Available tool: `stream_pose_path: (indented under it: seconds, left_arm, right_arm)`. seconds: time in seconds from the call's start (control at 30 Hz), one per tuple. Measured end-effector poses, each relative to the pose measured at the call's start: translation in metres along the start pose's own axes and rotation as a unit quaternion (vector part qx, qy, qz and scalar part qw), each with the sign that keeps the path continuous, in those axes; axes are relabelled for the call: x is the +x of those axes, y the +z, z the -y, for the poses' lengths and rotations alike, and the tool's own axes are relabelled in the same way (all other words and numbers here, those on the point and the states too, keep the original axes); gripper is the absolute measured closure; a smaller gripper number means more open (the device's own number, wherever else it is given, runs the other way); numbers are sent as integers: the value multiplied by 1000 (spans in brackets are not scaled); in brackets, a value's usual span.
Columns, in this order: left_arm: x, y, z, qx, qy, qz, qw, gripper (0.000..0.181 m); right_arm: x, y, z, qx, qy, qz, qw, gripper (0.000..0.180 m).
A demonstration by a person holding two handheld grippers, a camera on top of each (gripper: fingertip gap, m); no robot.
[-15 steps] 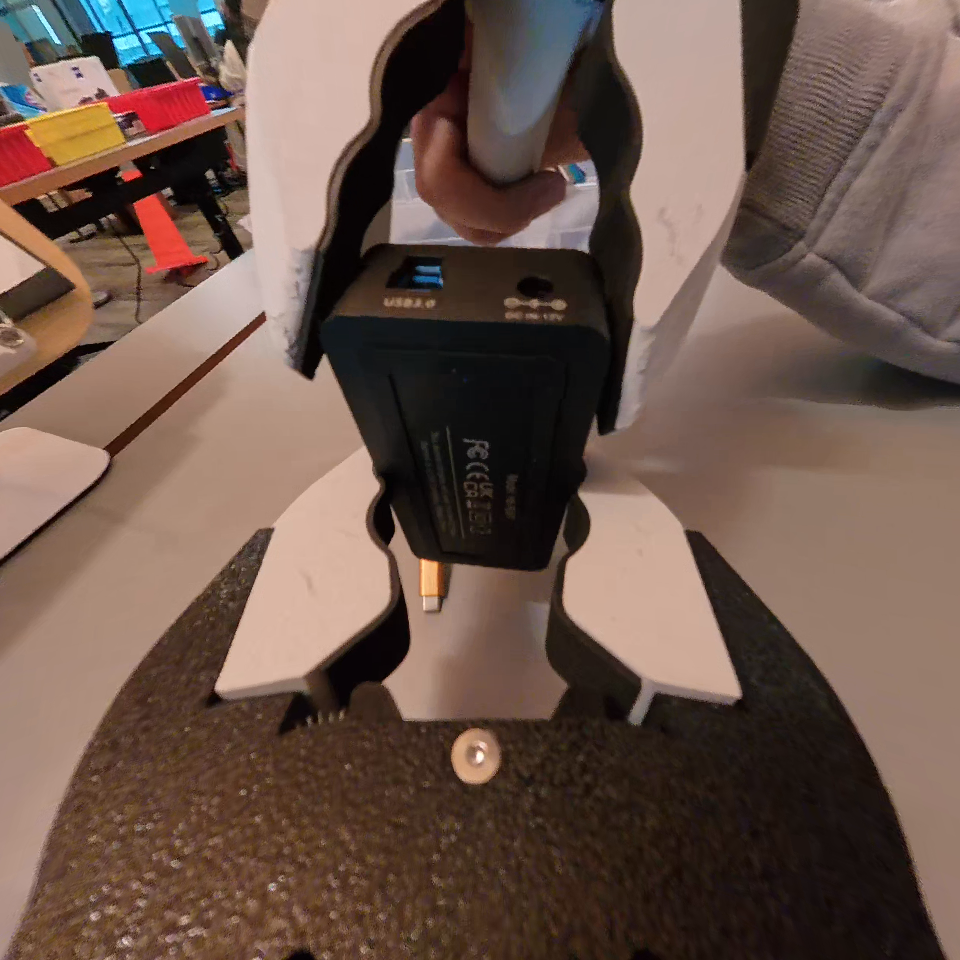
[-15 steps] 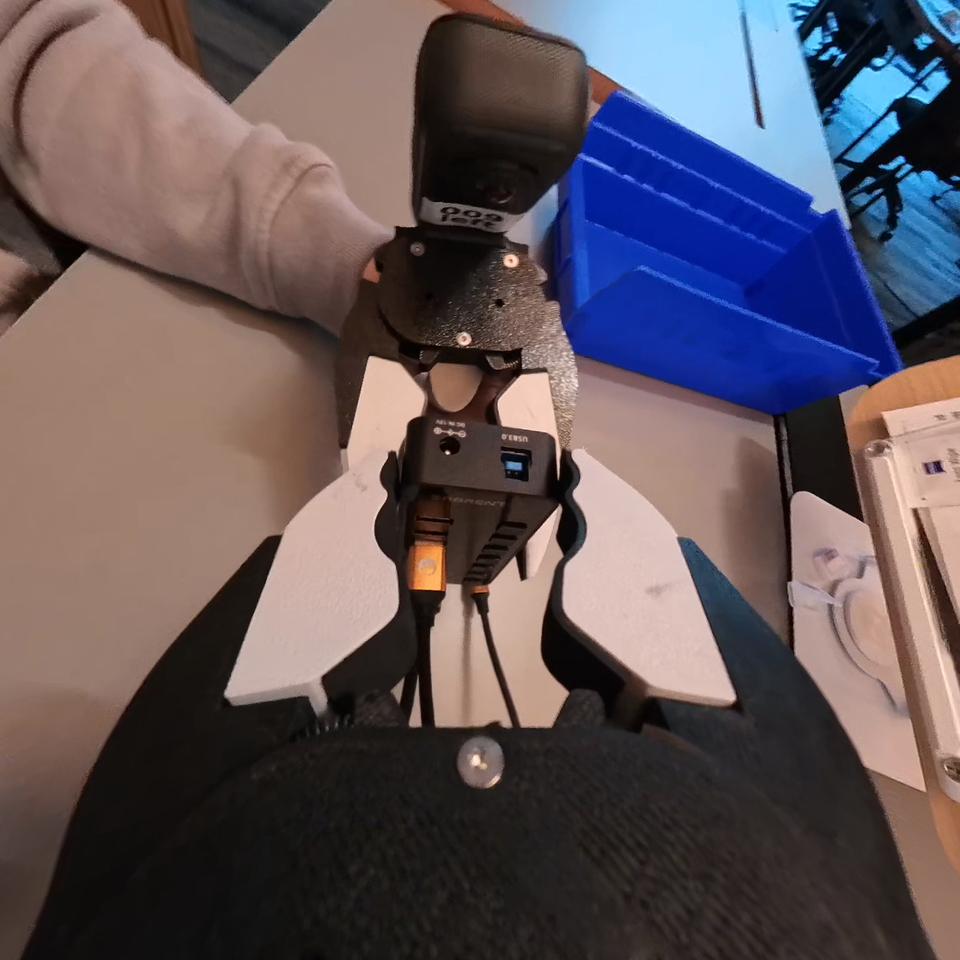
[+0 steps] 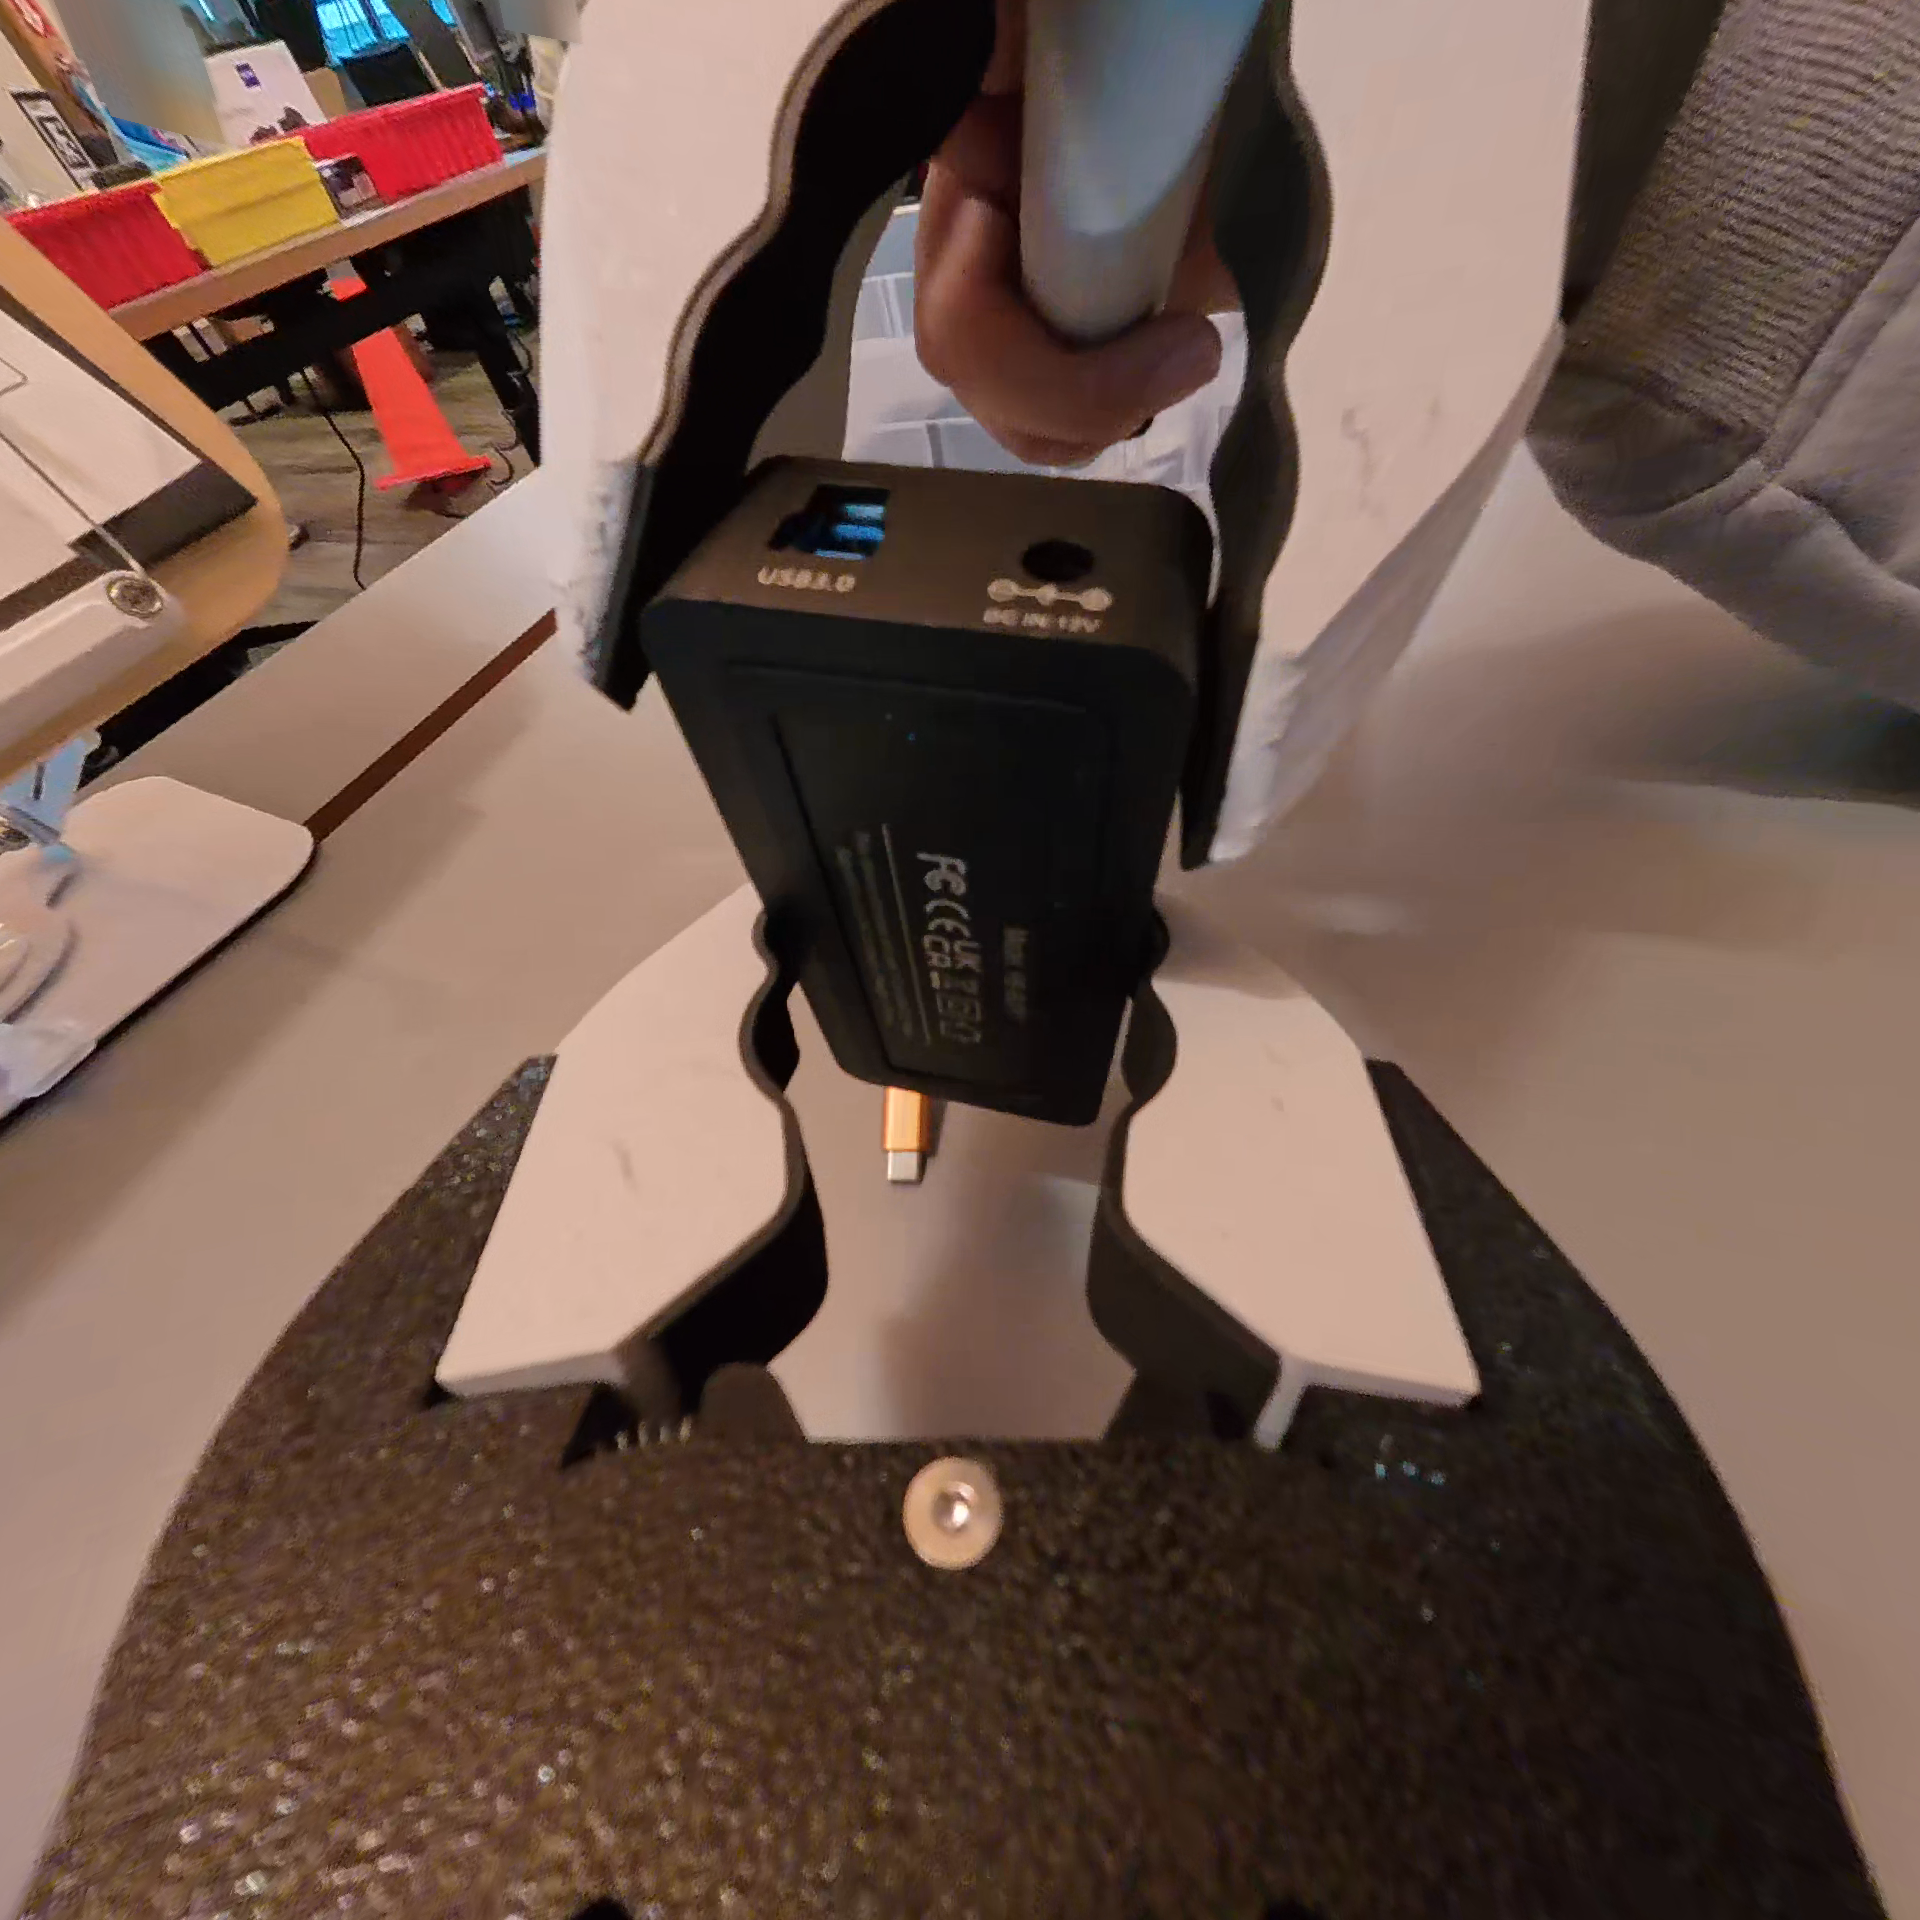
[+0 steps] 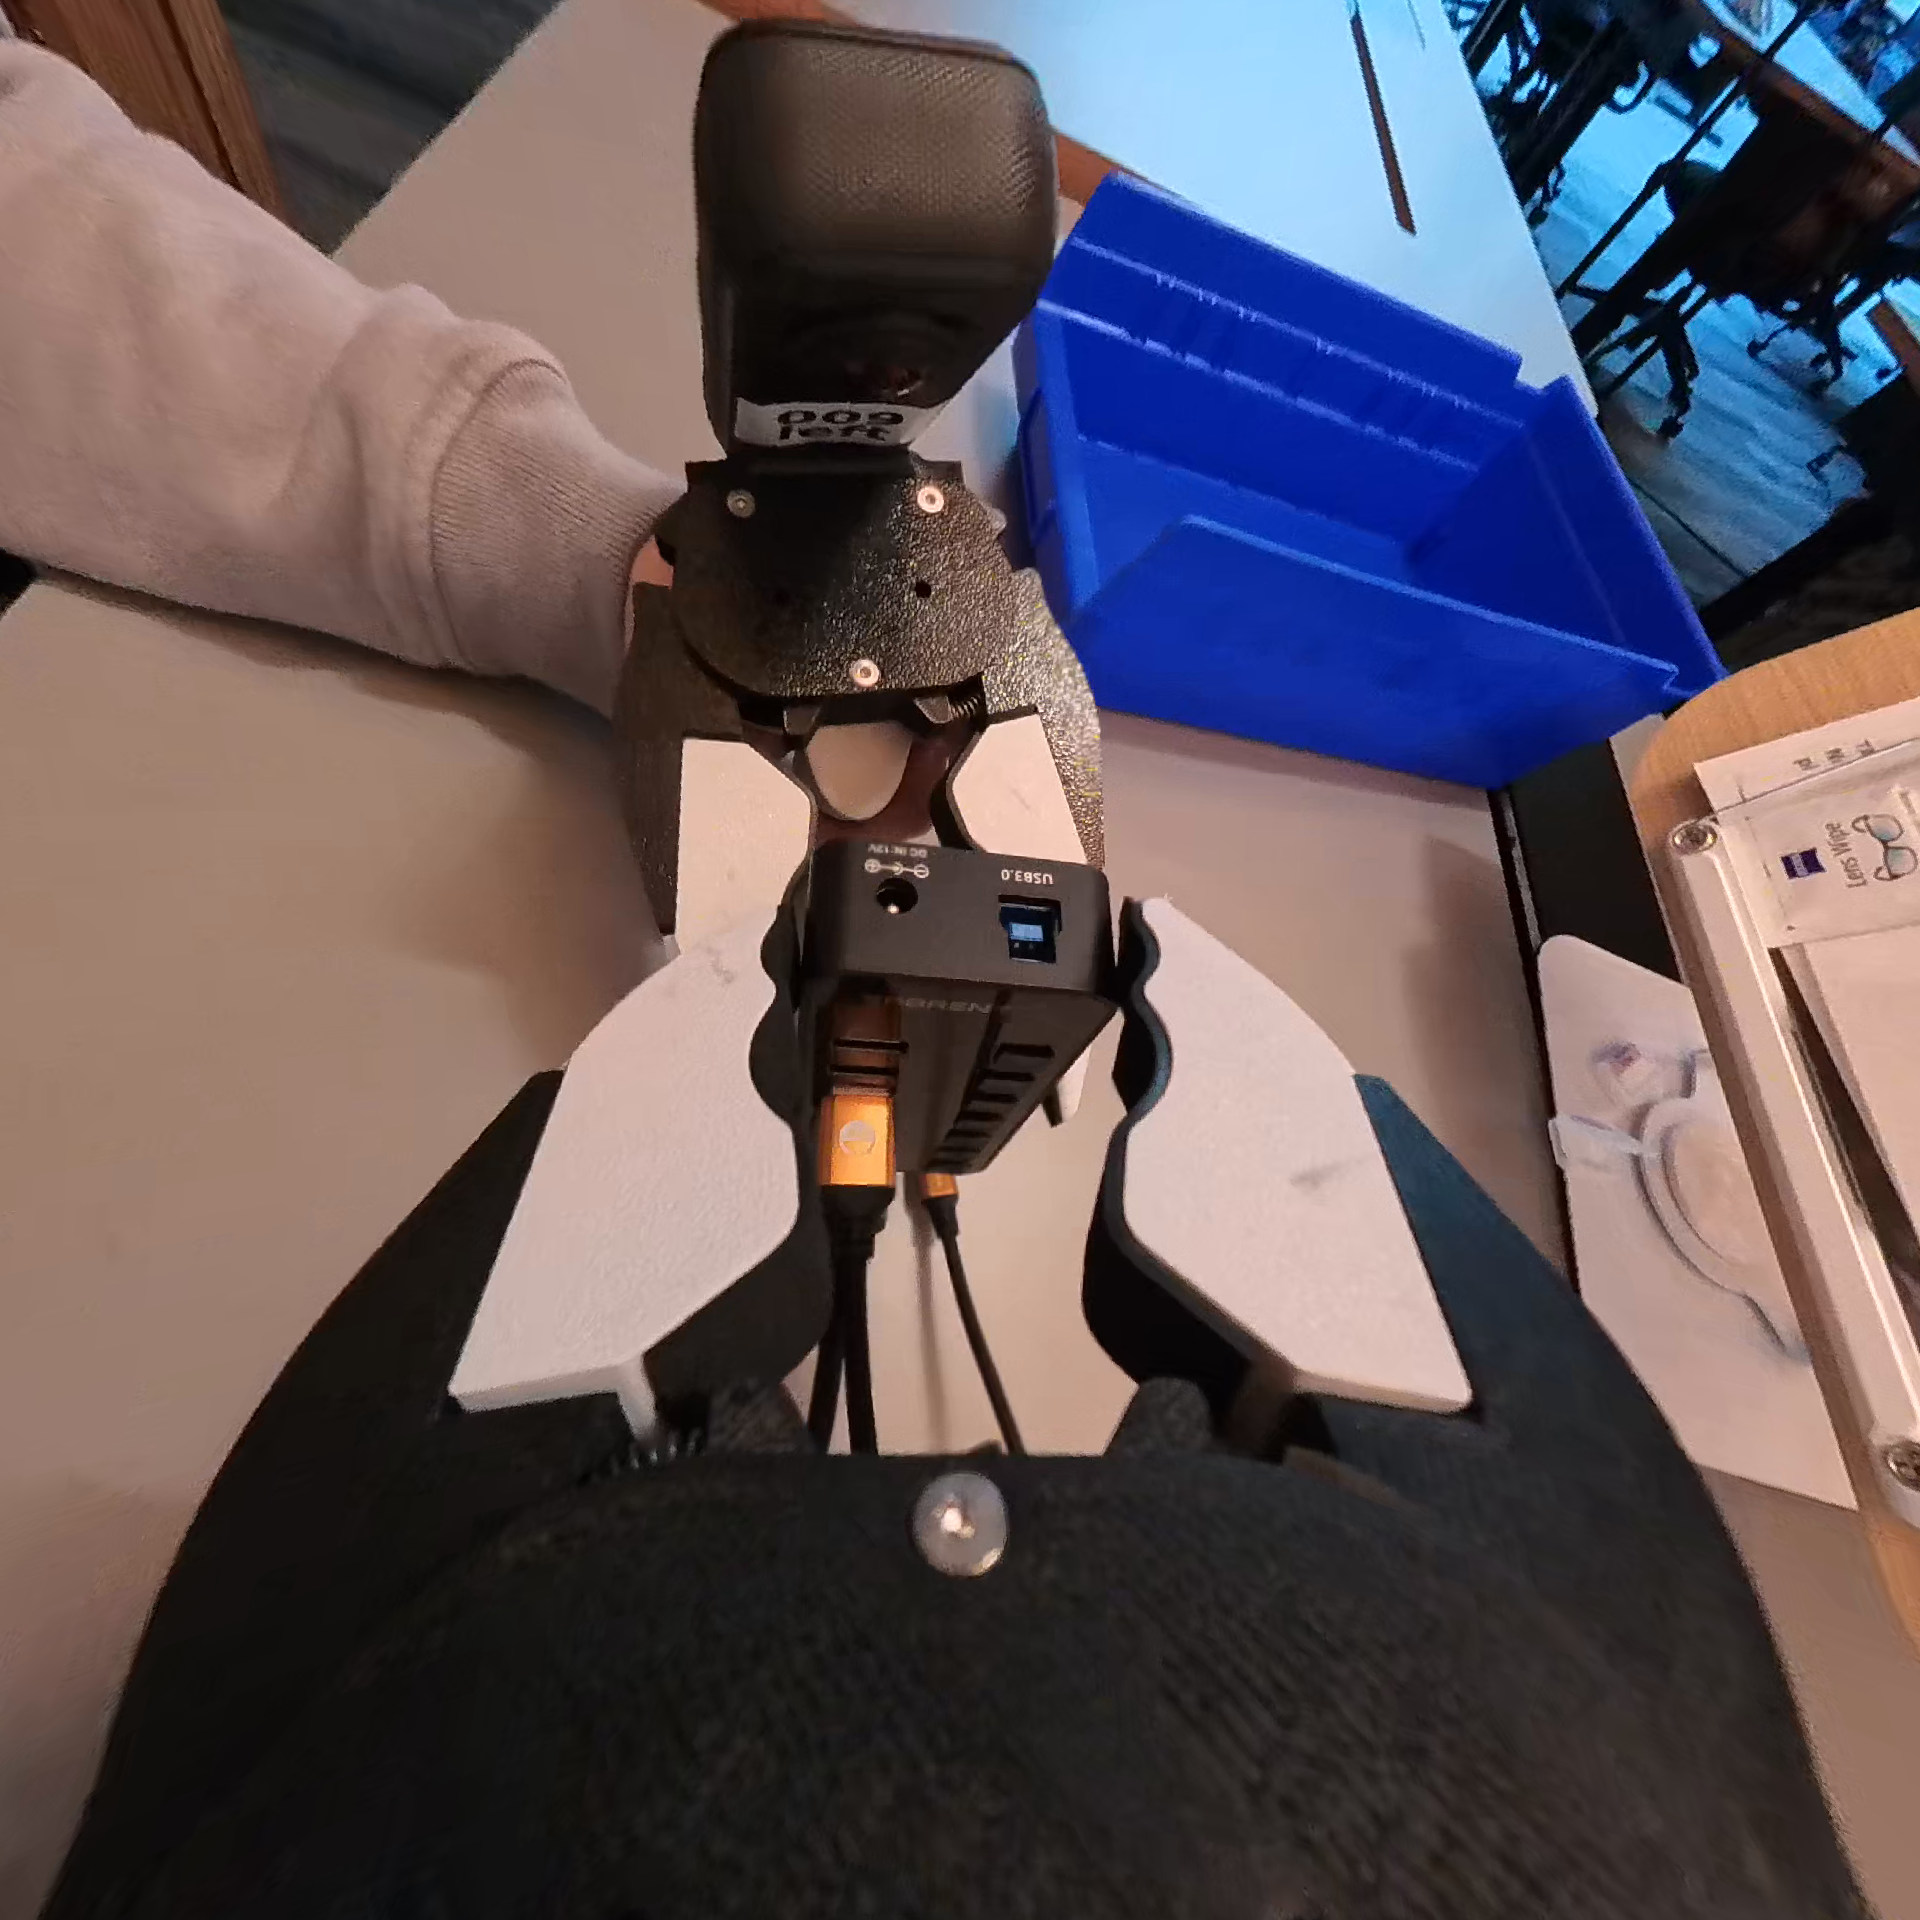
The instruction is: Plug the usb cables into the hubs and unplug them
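The black hub [image 3: 966, 790] is held off the grey surface [image 3: 1558, 1039] with its end face, the one with the blue port and the round socket, turned upward. Two tools meet on it from opposite sides. The left tool [image 3: 956, 997] is closed on the hub's lower part, with a finger pressed to each long side. The right tool [image 4: 951, 987] is closed across the upper part. Its pads appear to touch both sides, though the contact on the 3 o'clock side of its own view is hard to confirm.

In the right wrist view a gold plug [image 4: 854, 1138] sits in the slotted port face on the hub's 9 o'clock side, and its black cable [image 4: 847, 1330] runs toward 6 o'clock under the tool. A second, smaller gold connector [image 4: 940, 1184] hangs free just below the hub, plugged into nothing. A blue bin [image 4: 1351, 582] stands well apart at 1 o'clock.

Since one plug is seated and the hub is braced at both ends, this looks like the turn from plugging to unplugging. The next move likely calls for the left tool to hold the hub alone. The right tool would let go, drop toward 6 o'clock, and close on the gold plug's shell rather than its cable. The pull should run straight along the port's line, because a sideways tug could twist the hub in the left tool's grip.
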State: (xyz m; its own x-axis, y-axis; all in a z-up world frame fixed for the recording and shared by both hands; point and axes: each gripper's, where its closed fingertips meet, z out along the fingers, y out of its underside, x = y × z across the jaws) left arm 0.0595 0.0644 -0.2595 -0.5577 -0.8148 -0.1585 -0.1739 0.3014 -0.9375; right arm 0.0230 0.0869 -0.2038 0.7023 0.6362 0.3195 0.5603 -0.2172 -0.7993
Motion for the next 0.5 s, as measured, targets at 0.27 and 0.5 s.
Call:
stream_pose_path:
  seconds: [0.27,0.5]
  left_arm:
    - [-3,1,4,33,-34,-2,999,119]
    - [-17,-21,19,100,-53,6,994,119]
  right_arm:
    - [10,-5,3,22,32,-20,999,121]
    - [20,-52,19,102,95,-48,989,133]
